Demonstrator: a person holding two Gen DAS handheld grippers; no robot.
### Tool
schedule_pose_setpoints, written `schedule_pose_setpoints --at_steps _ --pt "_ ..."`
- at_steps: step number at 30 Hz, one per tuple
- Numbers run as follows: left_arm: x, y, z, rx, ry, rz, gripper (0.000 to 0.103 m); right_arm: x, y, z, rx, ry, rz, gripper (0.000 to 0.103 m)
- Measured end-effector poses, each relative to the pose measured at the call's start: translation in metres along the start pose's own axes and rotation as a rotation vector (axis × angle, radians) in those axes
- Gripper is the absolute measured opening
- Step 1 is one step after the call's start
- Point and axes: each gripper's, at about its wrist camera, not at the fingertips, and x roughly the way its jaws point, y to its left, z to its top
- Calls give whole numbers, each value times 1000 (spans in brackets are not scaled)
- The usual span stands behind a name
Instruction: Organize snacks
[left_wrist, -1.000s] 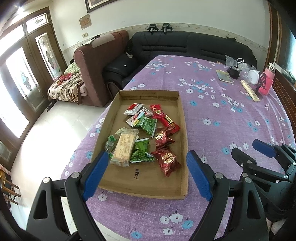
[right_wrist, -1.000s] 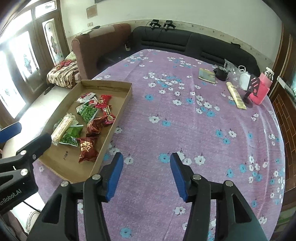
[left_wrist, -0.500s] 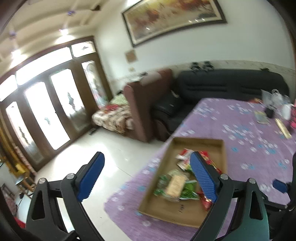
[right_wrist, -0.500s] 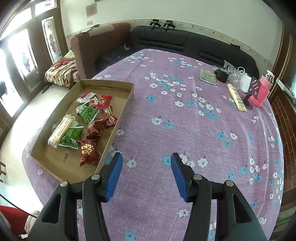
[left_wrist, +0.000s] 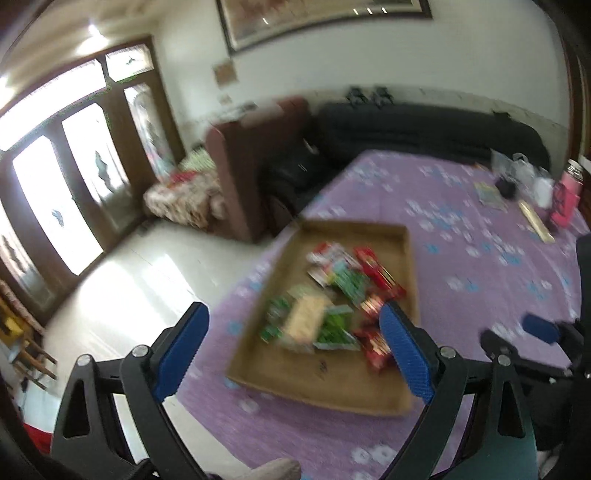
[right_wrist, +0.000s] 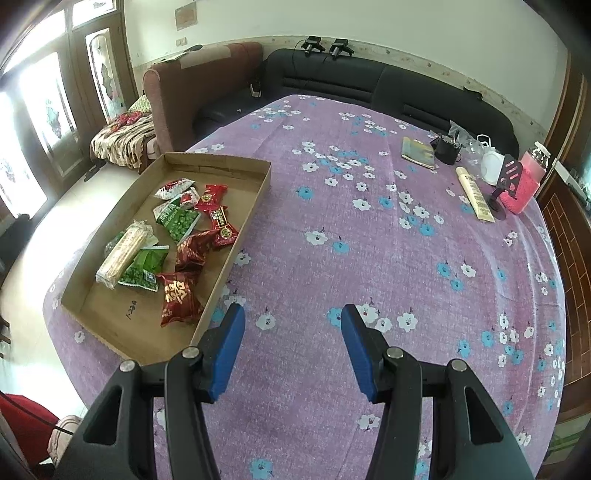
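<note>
A shallow cardboard tray (right_wrist: 255, 206) lies at the left edge of the purple flowered table. It holds several snack packets: red ones (right_wrist: 179, 297), green ones (right_wrist: 177, 221) and a long beige wafer pack (right_wrist: 123, 253). My right gripper (right_wrist: 291, 347) is open and empty, above the cloth just right of the tray's near corner. My left gripper (left_wrist: 291, 347) is open and empty, raised above the tray's near end; its view is blurred, and the tray (left_wrist: 410, 258) and snacks (left_wrist: 314, 321) show between its fingers. The right gripper (left_wrist: 532, 336) shows there at the right.
At the table's far right stand a pink bottle (right_wrist: 528, 184), a black phone stand (right_wrist: 506, 184), a cream tube (right_wrist: 474, 194), a booklet (right_wrist: 417, 151) and a black cup (right_wrist: 447, 151). A black sofa (right_wrist: 369, 85) and a brown armchair (right_wrist: 192, 92) stand behind. Floor lies left of the table.
My left gripper swung up and left away from the tray, then tilted back down towards it; its view is motion-blurred. The right gripper rose slightly. The snacks have not moved.
</note>
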Motion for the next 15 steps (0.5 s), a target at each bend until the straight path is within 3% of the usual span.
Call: schedule_pose_setpoints --at_steps 5,15 --pt "13 -11 -6 -10 91 -89 94 2 -4 -3 13 13 -8 54" --pt "34 -18 -14 -32 187 -165 94 8 -5 -8 23 44 -20 54"
